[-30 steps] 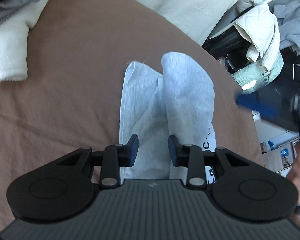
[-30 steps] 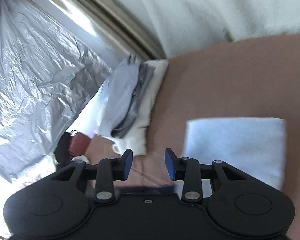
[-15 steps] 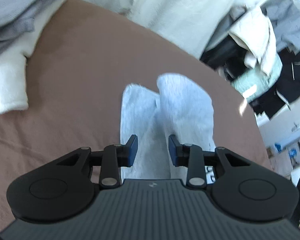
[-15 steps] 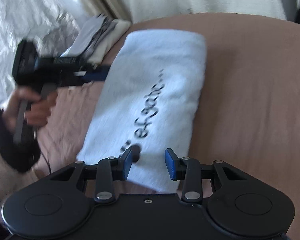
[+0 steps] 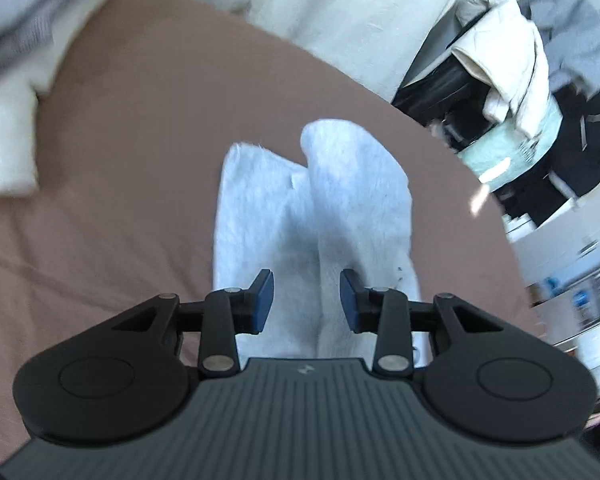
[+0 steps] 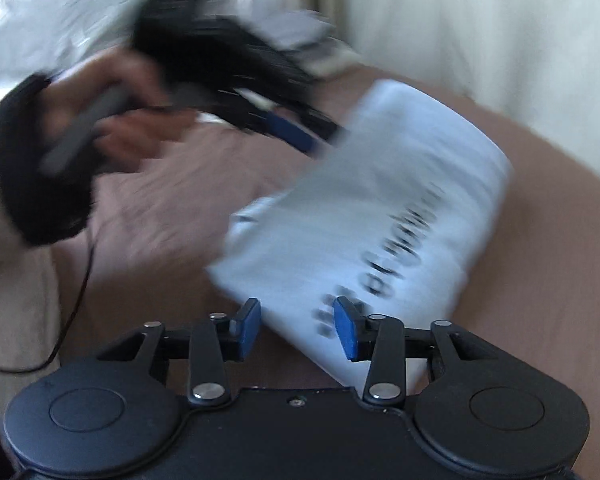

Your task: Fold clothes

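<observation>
Since a second ago the right gripper (image 6: 296,328) has swung round from the foil-covered side of the room to the folded garment, and its jaws have just been opening.

From the left wrist: the left gripper (image 5: 307,301) hangs over the near end of a pale blue-white folded garment (image 5: 260,216) lying on the brown bed cover (image 5: 140,128). Its blue pads stand partly spread, one on each side of a raised fold that runs down the middle of the cloth; the fabric sits between them, but the pads do not press on it. A white towel or blanket (image 5: 4,120) lies at the far left edge of the bed, and off the right side there is a heap of clothes (image 5: 516,60), white, grey and black.

From the right wrist: the picture is blurred by motion. The right gripper's jaws are spread, and the near corner of the garment (image 6: 380,200) shows between them, not pinched. This side shows dark lettering (image 6: 396,256) printed along the cloth, barely seen from the left. It also shows the person's left hand (image 6: 112,120) holding the left gripper (image 6: 292,132), whose blue tip reaches the garment's far edge. A thin dark cable (image 6: 76,292) trails across the cover.
</observation>
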`<state>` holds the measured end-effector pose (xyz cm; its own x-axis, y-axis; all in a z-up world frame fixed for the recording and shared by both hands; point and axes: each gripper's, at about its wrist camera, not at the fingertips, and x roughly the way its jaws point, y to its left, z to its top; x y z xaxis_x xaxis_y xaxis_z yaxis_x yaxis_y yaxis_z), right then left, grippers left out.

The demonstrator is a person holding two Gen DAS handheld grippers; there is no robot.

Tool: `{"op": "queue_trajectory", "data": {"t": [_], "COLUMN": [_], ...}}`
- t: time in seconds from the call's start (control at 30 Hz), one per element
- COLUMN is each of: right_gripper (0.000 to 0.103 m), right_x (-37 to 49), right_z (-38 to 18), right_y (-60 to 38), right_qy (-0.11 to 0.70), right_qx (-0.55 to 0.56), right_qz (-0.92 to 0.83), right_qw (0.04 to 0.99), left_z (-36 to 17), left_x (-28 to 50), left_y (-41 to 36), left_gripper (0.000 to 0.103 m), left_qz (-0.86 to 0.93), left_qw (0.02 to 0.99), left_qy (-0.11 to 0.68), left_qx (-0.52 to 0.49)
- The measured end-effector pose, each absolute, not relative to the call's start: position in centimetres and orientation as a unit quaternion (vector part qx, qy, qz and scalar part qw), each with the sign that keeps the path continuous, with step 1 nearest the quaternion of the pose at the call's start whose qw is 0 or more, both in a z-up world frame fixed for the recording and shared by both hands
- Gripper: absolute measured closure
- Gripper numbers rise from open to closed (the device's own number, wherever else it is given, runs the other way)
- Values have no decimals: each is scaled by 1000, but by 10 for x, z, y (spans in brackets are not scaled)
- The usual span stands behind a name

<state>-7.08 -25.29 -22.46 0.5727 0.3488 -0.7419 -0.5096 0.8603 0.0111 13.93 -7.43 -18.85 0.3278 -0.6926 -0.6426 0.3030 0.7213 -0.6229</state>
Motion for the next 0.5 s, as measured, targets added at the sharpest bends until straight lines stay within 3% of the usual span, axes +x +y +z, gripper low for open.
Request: {"op": "queue_trajectory", "data": {"t": [0.07,0.23,0.3,0.5], "right_gripper": [46,49,70,95], "right_x": [-72,-71,-72,-68], "right_z": [-229,-253,-252,-234], "right_y": [-237,-210,-209,-223], "right_qy": [380,360,344,348], "right_qx": [-140,-265,-286,-211], "right_qz": [242,202,202,173], "right_qw": [882,872,871,897], "left_z": [-190,-180,-185,-199], "left_x": [141,138,137,138], "left_y": [-72,-59,-59,-70], "left_gripper": [68,66,65,62], "left_qz": [-303,-299,-301,-301], "left_qw": [790,788,783,776], "left_qy": [487,490,497,516], "left_qx": [-216,-224,-222,-200]}}
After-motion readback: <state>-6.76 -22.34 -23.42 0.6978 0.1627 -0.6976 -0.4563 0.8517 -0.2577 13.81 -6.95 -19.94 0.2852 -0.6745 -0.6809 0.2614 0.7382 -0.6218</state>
